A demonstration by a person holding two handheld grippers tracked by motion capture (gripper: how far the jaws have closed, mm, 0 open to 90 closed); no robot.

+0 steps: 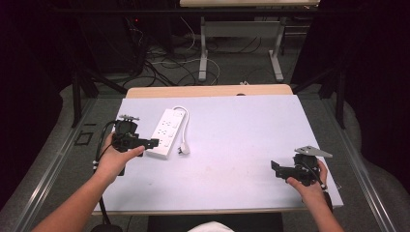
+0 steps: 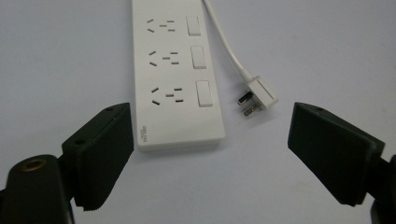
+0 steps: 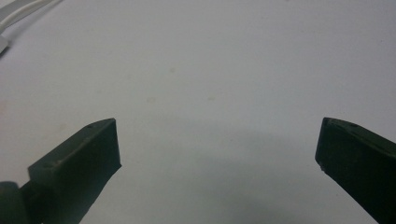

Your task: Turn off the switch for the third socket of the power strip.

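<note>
The left black two-jaw gripper (image 2: 210, 149) is standing wide open, gripping nothing, its jaws hovering over the pale grey table mat (image 2: 327, 46). A white plastic three-socket power strip (image 2: 175, 74) is lying just ahead of it, the near end sitting between the jaw tips, nearer the left one. Its white cord (image 2: 224, 42) is curling round to a white plug (image 2: 257, 95) lying just beside the strip. The right black two-jaw gripper (image 3: 217, 158) is also gaping wide and empty, well apart from the strip (image 1: 167, 133), over bare mat (image 3: 210, 70).
</note>
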